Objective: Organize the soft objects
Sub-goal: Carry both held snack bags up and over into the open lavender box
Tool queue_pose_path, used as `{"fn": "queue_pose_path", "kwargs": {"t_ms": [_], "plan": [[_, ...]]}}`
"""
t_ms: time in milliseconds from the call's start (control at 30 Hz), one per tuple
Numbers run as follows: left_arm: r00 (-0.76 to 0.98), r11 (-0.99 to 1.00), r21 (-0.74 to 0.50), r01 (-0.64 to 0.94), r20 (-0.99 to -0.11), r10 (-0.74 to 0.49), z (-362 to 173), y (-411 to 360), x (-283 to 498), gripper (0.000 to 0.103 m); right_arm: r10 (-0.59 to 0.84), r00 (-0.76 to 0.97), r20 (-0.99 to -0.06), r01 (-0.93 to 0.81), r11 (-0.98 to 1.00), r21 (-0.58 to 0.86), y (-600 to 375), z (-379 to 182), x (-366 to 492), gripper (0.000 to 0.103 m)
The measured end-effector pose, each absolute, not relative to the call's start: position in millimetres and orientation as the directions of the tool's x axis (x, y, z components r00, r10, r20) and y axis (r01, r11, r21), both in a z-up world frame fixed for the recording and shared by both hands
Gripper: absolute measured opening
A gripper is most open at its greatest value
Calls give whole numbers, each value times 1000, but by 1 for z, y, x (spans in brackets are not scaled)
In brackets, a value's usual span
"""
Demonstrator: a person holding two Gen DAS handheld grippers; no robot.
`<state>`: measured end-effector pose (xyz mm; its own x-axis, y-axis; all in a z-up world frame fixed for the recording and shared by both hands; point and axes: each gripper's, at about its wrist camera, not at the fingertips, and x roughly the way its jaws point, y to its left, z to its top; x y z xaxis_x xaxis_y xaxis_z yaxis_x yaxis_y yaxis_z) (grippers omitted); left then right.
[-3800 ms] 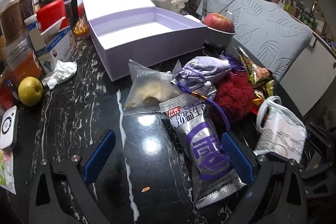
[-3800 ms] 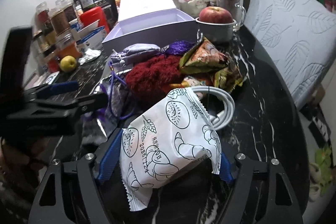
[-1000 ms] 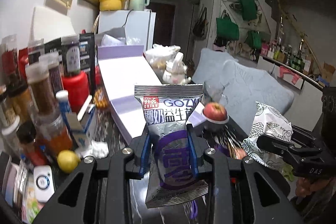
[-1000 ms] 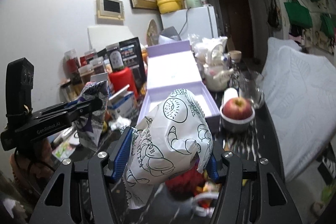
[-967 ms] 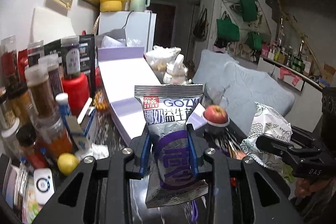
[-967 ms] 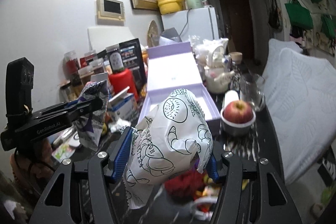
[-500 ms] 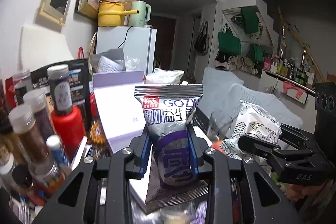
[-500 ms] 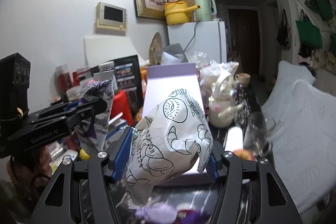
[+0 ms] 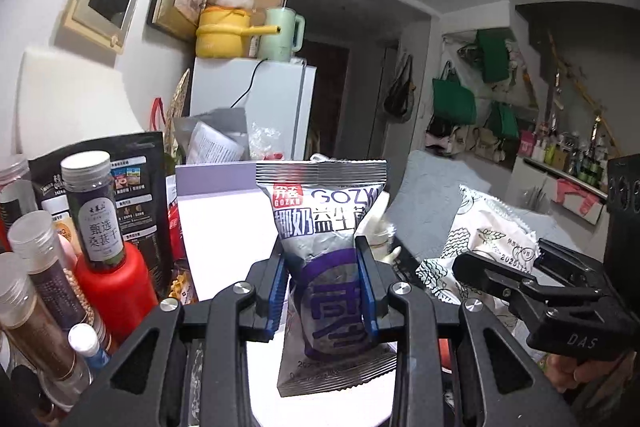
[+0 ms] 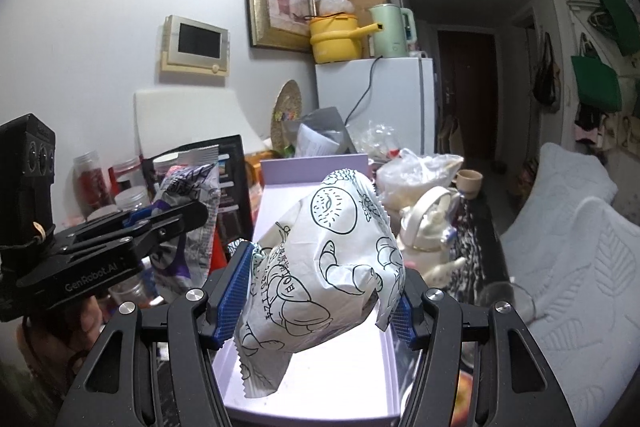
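Observation:
My left gripper is shut on a silver and purple snack packet and holds it upright above the open lilac box. My right gripper is shut on a white bread bag with black doodles and holds it over the same box, whose white floor shows below. Each gripper shows in the other's view: the right one with its bag, the left one with its packet. The soft pile left on the table is out of view.
Jars, a red canister and a black pouch stand left of the box. A white teapot and plastic bag stand right of it. A fridge is behind. A grey cushion lies at right.
Both grippers have risen and moved forward with their packets, from near the table's pile to above the open box. The apple bowl has dropped out of view.

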<state>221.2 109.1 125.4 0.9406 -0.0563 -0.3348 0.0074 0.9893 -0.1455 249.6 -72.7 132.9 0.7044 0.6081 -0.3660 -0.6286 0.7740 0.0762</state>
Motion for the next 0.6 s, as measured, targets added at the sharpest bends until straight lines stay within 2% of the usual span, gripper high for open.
{"fn": "queue_pose_path", "kwargs": {"t_ms": [200, 467, 600], "plan": [[917, 995, -93, -46, -399, 5, 105, 114, 243, 31, 615, 677, -405, -636, 765, 99, -56, 113, 282, 61], [873, 989, -137, -54, -487, -20, 76, 134, 278, 31, 573, 657, -490, -623, 779, 76, -37, 81, 317, 61], [837, 991, -105, -87, -547, 16, 53, 133, 297, 31, 547, 635, -545, -612, 787, 78, -31, 62, 331, 61]]}}
